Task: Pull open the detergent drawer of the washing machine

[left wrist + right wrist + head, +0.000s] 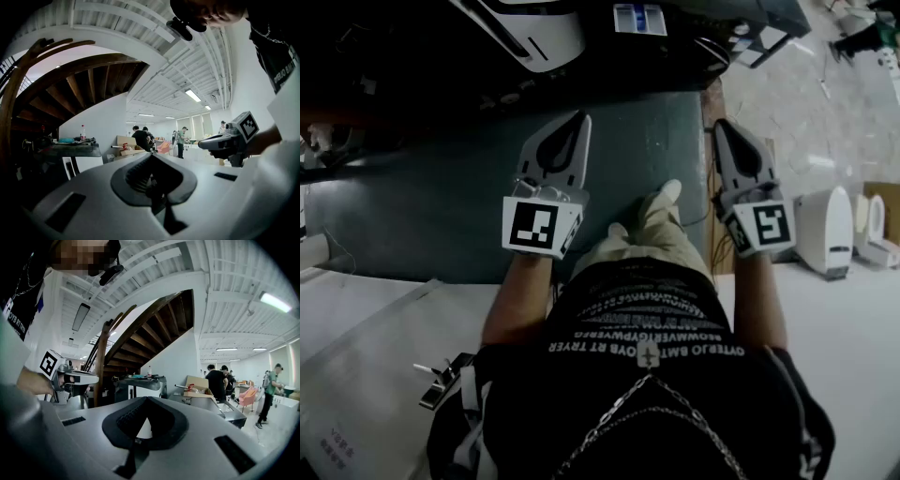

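Grey plastic jaws on both grippers are closed tip to tip, holding nothing and touching nothing. The left gripper [580, 116] and right gripper [720, 123] hover side by side, apart, over a dark floor mat [422, 206]. One shoe [661, 208] shows below, between them. Ahead of the right gripper, slightly to its left, one white-fronted washing machine [139, 391] stands under a wooden staircase [140, 329]. Its drawer cannot be made out. Farther off to the right are one cardboard box [197, 383] and at least three people [216, 380].
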`<control>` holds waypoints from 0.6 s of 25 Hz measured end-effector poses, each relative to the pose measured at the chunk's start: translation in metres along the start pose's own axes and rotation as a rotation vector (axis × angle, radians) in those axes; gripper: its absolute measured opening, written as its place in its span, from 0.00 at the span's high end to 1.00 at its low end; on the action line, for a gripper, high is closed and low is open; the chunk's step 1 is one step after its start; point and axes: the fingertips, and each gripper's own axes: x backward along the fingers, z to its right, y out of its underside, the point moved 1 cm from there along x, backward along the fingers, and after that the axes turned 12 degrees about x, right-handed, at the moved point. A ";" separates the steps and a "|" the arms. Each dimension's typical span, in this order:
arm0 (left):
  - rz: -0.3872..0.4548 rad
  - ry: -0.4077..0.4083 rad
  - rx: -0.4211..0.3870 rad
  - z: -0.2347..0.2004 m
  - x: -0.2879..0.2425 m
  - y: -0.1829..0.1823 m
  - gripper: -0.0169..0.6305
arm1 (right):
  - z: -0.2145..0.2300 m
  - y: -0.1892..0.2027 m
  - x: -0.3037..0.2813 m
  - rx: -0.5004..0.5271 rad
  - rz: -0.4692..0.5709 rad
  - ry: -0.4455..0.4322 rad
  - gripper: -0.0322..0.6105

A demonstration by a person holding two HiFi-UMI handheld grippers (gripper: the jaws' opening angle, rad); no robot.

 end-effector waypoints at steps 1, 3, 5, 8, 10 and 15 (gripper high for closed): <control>-0.002 0.000 0.001 -0.001 0.001 0.001 0.97 | -0.002 0.002 0.000 0.007 -0.004 -0.006 0.95; -0.005 -0.002 0.003 -0.002 0.003 0.004 0.97 | -0.005 0.004 0.000 0.022 -0.009 -0.017 0.95; -0.007 -0.004 0.005 -0.005 0.004 0.006 0.97 | -0.008 0.006 -0.002 0.024 -0.011 -0.022 0.95; -0.006 -0.006 0.009 -0.009 0.004 0.006 0.97 | -0.008 0.008 -0.005 -0.001 -0.021 -0.013 0.95; -0.005 -0.006 0.010 -0.011 0.004 0.006 0.97 | -0.006 0.007 -0.007 -0.012 -0.020 -0.004 0.95; -0.013 -0.012 0.009 -0.015 -0.009 0.007 0.97 | 0.004 0.011 -0.014 -0.046 -0.009 -0.002 0.95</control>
